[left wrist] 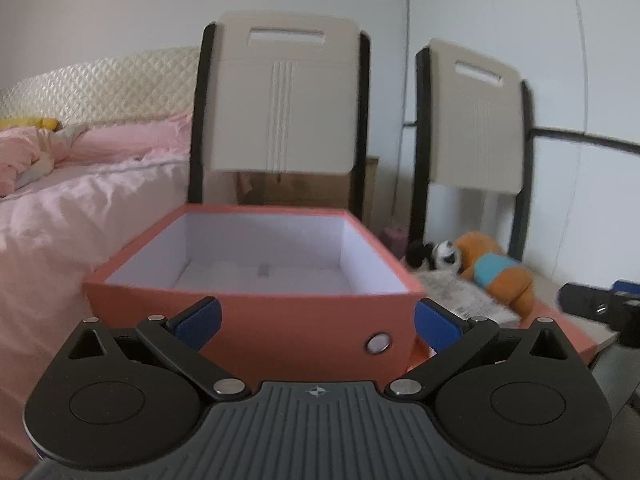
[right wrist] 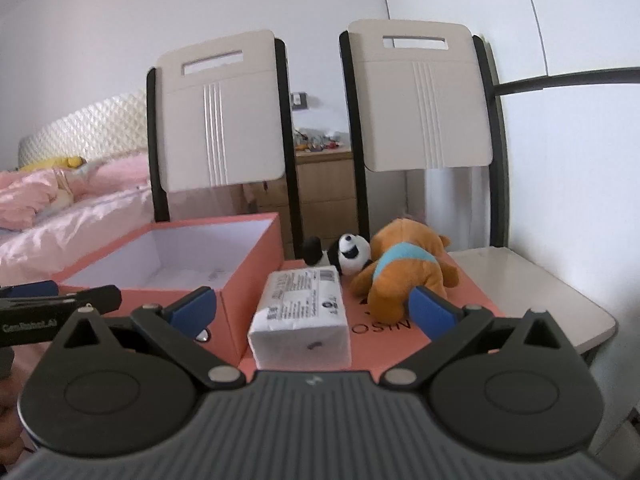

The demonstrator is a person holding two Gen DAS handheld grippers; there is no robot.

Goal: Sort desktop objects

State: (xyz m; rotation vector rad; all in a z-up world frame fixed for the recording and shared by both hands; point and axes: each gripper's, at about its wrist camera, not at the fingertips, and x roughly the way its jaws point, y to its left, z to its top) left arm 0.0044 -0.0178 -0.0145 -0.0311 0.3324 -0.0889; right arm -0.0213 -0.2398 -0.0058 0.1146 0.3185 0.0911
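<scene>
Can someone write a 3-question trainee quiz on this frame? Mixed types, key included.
1. True or false: the right gripper is shut on the white plastic-wrapped tissue pack.
2. What lies directly behind the tissue pack?
A. a green mug
B. the small black-and-white panda plush and the orange plush toy with a teal band
C. a stack of books
3. Fill in: the open coral cardboard box with a white interior sits in front of the left gripper, and that gripper's jaws are ____.

Key: 1 false, it is open and the pack is untouched. 2 B. 3 open.
</scene>
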